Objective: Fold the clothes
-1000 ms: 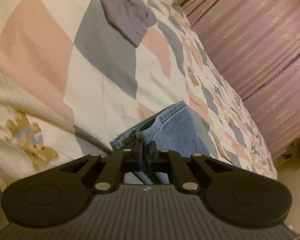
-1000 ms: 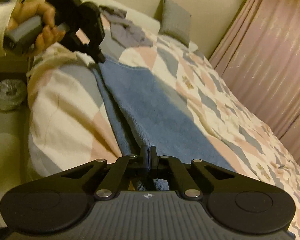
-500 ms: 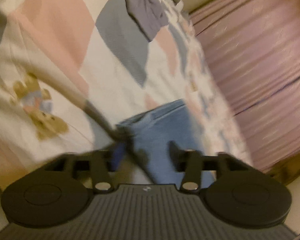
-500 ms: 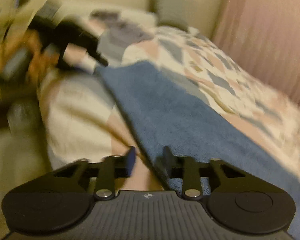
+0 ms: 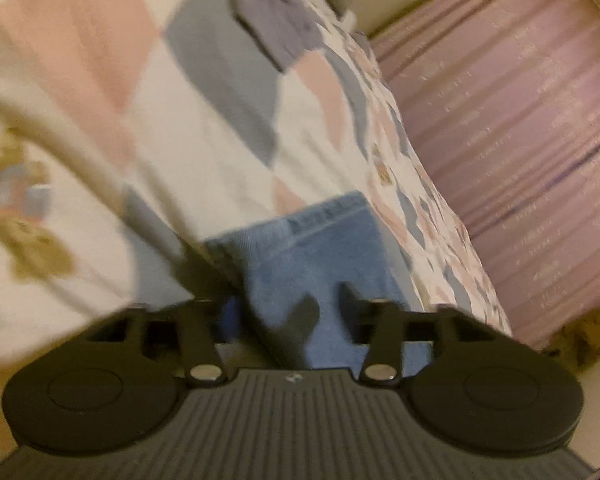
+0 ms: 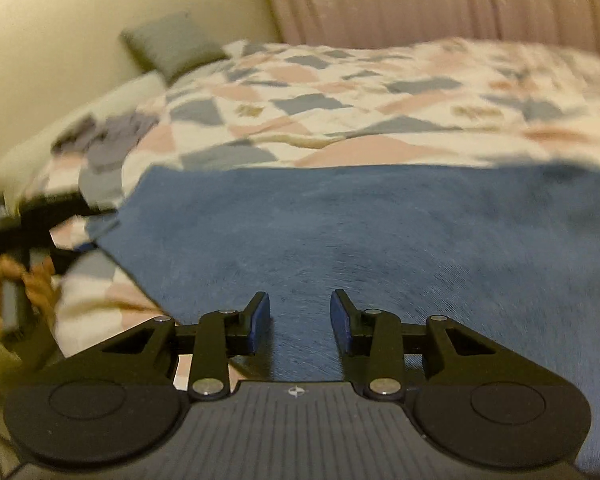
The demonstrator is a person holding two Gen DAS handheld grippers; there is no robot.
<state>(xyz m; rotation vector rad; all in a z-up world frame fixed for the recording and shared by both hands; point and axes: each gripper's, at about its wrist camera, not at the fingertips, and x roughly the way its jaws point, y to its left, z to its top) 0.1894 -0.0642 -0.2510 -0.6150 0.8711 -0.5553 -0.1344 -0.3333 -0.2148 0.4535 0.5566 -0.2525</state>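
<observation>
We recorded blue denim jeans [image 6: 380, 232] lying flat on the bed [image 6: 340, 92], their near edge running along the bed's side, with bare patchwork quilt beyond to a pink curtain [image 5: 520, 120] and a grey pillow [image 6: 172, 44]. We noted coarse twill, a stitched hem end [image 5: 324, 216] facing the crumpled grey garment [image 5: 268, 24], the long axis lying across the right view. Both our left tongs [image 5: 286, 308] and right tongs [image 6: 300, 320] stood spread apart above the denim, holding nothing.
</observation>
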